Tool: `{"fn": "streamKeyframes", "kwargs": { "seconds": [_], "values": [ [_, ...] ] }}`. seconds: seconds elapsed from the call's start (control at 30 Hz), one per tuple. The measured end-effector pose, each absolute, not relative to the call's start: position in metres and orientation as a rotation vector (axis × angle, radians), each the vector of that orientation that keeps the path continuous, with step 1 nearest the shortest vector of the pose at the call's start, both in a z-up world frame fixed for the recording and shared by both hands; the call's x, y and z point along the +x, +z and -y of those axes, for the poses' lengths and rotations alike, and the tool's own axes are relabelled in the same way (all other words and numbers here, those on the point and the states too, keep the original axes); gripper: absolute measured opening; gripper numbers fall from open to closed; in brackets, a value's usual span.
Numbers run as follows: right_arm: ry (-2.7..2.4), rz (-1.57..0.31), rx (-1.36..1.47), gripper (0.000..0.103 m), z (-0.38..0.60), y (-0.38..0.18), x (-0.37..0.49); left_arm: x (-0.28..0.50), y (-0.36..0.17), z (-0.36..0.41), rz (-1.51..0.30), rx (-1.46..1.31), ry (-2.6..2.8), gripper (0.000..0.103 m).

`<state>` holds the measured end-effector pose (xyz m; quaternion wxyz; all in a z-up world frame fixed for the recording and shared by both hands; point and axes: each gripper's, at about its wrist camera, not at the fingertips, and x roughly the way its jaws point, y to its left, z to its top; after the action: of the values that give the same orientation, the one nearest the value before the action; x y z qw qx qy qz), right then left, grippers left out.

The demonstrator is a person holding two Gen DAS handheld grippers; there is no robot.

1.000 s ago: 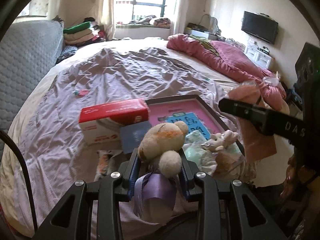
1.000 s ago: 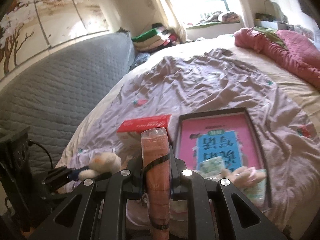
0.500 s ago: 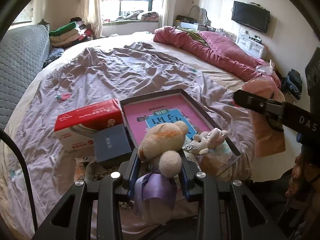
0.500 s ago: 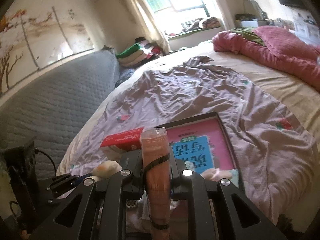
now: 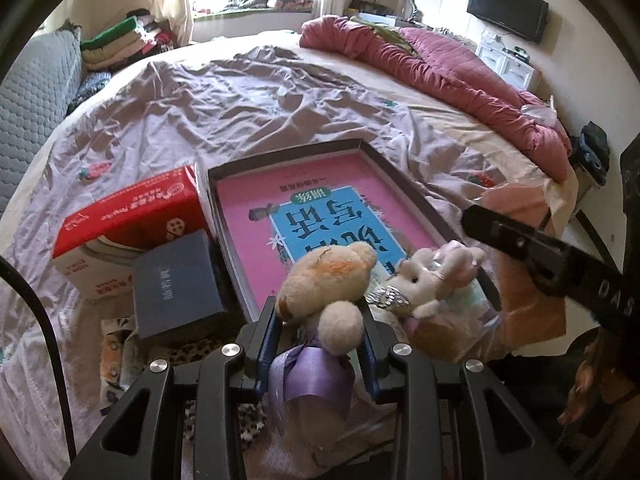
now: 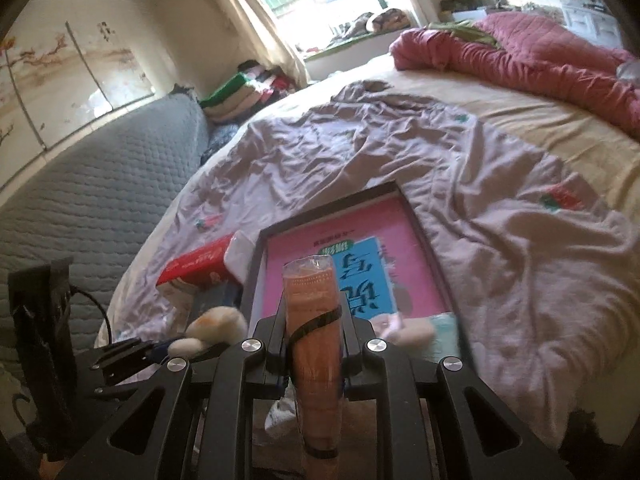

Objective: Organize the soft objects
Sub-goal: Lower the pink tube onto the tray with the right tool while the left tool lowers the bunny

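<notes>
Both claws now nearer dark-rimmed pink-lined tray [image 5: 404,184]: left claw [image 5: 320,320] clamps cream plush bear [image 5: 328,280]; right claw [image 6: 314,344], jaws opening, pads still on wrapped orange cloth roll [image 6: 314,320]. Neither item placed.

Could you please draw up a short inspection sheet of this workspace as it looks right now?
Surface: bed under a rumpled mauve sheet.
Job's things: cream plush bear in the left gripper; pink wrapped bundle in the right gripper, whose jaws are opening; small white plush in the dark tray.
Clutter: red tissue box, navy box, pink book in the tray.
Cables: black cable at the left edge.
Surroundings: red quilt, folded clothes, television.
</notes>
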<state>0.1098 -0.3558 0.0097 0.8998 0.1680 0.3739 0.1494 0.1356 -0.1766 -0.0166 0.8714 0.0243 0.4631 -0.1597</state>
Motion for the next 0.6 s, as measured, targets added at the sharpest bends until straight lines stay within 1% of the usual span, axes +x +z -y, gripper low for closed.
{"fn": "streamKeyframes", "kwargs": {
  "seconds": [0.27,0.37,0.47,0.5,0.6],
  "values": [
    [0.331,-0.845,0.303,0.020,0.328,-0.021,0.151,0.153,-0.037,0.173,-1.009,0.009,-0.342,0.036],
    [0.320,-0.869,0.286,0.024,0.323,-0.034,0.158,0.157,-0.042,0.173,-1.016,0.002,-0.350,0.036],
    [0.318,-0.872,0.275,0.031,0.321,-0.041,0.160,0.160,-0.046,0.172,-1.023,-0.005,-0.348,0.036],
    [0.318,-0.868,0.272,0.036,0.320,-0.041,0.160,0.161,-0.047,0.172,-1.025,-0.012,-0.348,0.036],
    [0.326,-0.857,0.272,0.040,0.319,-0.040,0.158,0.163,-0.049,0.171,-1.027,-0.027,-0.356,0.036]
  ]
}}
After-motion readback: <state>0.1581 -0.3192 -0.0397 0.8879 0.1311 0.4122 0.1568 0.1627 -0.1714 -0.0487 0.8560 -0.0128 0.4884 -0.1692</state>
